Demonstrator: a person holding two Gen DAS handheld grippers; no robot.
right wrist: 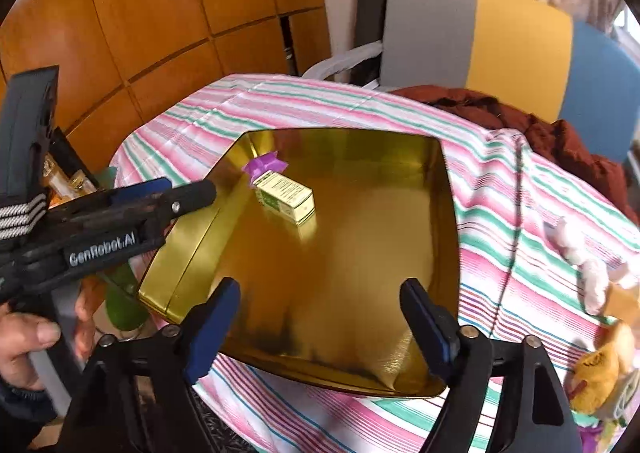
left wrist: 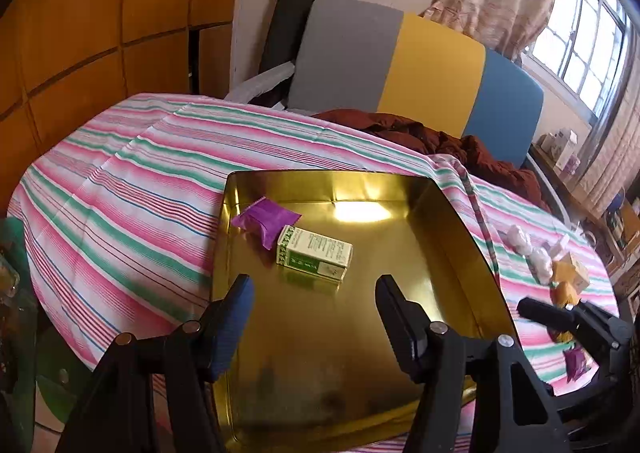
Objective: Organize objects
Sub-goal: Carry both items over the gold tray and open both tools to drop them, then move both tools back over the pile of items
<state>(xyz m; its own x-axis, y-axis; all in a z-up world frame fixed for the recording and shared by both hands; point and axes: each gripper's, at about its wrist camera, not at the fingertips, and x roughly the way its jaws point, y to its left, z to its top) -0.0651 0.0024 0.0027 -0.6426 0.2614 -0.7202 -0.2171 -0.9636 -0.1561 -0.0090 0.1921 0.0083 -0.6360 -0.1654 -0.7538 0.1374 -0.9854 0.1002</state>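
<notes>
Both hand-held grippers, left (left wrist: 314, 293) and right (right wrist: 320, 299), agape over gold tin (left wrist: 448, 213); green box (left wrist: 316, 253), purple packet (left wrist: 266, 219) inside

Print on the green-and-white box (left wrist: 315, 251) too small to read. Right of the gold tray (right wrist: 448, 189), small snack packets (right wrist: 600, 357) smear into blur, cut off by the right wrist view's edge.
</notes>
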